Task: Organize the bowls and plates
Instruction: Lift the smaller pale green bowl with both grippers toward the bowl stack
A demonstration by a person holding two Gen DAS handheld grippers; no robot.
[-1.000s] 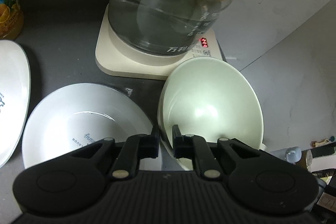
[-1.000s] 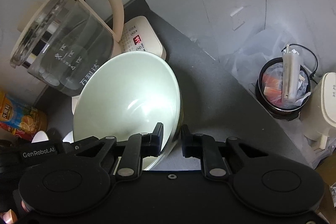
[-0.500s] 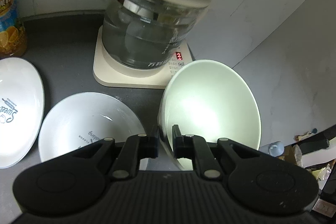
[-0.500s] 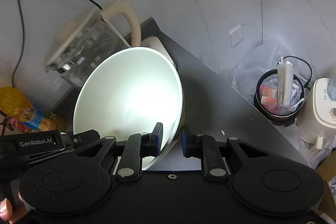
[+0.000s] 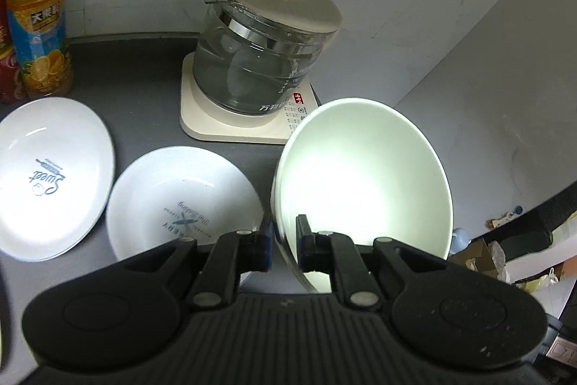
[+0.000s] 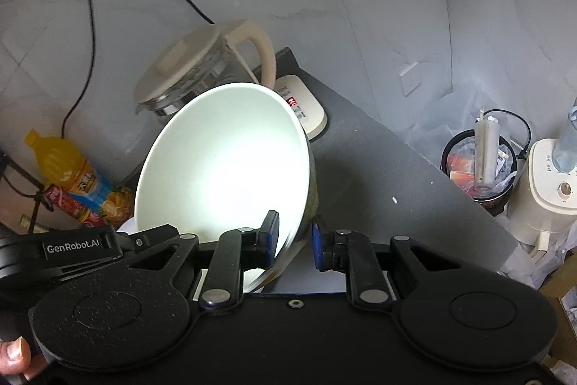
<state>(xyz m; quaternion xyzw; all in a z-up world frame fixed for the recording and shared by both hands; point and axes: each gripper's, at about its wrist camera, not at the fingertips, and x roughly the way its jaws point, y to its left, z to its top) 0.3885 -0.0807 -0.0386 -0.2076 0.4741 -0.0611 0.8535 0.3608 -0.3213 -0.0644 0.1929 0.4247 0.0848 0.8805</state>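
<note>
Left wrist view: the left gripper pinches the rim of the pale green bowl, held tilted above the dark counter
The right gripper straddles the opposite rim, its jaws slightly apart with the right pad off the rim. Two white plates lie side by side left of the bowl, near the glass kettle

A glass kettle with a cream lid on its cream base blocks the back of the dark grey countertop, and an orange juice bottle stands at the far left by the wall. Two white printed plates cover the near-left surface. In the right wrist view, bare counter lies open right of the pale green bowl, up to the lined black bin beyond the edge.
</note>
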